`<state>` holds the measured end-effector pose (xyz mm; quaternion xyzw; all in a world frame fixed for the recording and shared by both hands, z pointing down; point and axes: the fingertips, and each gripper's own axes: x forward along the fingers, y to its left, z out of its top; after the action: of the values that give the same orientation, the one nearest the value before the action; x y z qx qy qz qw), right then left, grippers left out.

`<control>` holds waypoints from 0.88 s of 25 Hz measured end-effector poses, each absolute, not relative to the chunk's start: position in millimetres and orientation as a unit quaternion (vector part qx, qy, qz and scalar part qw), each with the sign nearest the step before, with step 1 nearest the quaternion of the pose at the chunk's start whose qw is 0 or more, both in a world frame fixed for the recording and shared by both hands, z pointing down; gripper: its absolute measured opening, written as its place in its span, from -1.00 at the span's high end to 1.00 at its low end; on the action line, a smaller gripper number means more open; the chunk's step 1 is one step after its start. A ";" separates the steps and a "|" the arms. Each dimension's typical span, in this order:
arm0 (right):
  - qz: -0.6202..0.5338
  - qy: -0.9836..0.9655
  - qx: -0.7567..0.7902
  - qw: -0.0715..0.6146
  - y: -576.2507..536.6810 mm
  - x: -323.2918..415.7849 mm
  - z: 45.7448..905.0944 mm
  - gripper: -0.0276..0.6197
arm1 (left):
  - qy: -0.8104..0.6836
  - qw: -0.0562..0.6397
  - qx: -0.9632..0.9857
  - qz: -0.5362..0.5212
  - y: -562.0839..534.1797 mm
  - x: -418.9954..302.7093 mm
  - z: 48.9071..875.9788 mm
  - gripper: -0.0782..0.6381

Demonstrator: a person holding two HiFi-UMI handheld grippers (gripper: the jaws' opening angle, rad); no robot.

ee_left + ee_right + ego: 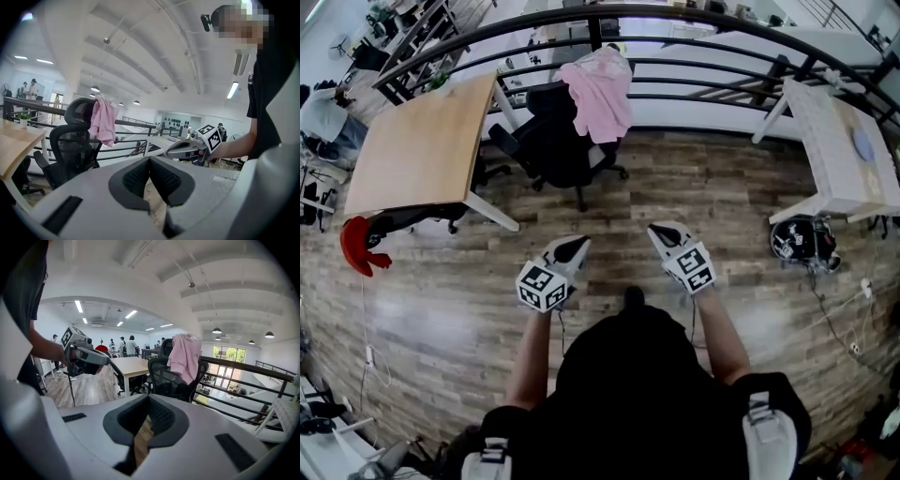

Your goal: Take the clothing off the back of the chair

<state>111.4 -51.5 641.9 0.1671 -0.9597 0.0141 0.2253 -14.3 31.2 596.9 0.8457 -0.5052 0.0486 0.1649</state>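
A pink garment (598, 92) hangs over the top of a black mesh office chair (553, 141) by the railing; it also shows as the pink garment (104, 120) in the left gripper view and the pink garment (184, 356) in the right gripper view. My left gripper (574, 247) and right gripper (662, 233) are held side by side over the wood floor, well short of the chair. Both are shut, pads together, with nothing between them. From its own camera the left gripper (149, 161) points at the chair (70, 150); the right gripper (149, 399) points at the chair (173, 378).
A wooden desk (422, 145) stands left of the chair, a white table (844, 150) at the right. A black railing (694, 70) runs behind the chair. A red object (358, 246) lies by the desk, a helmet-like object (802, 242) and cables at the right.
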 end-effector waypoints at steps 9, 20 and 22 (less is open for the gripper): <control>0.020 -0.966 0.131 0.221 -99.5 115.5 647.3 0.92 | -0.526 0.173 0.831 0.049 -5.7 9.5 601.3 0.77; 0.026 -0.967 0.119 0.224 -123.9 109.6 652.3 0.92 | -0.536 0.175 0.824 0.052 -31.7 5.4 599.5 0.77; 0.027 -0.967 0.120 0.223 -129.2 102.0 646.2 0.92 | -0.533 0.175 0.826 0.053 -38.4 -1.0 595.2 0.77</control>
<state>102.0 -129.2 646.2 0.1204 -0.9669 0.0266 0.2234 -1.0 -38.4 595.2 0.8262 -0.5329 0.0533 0.1751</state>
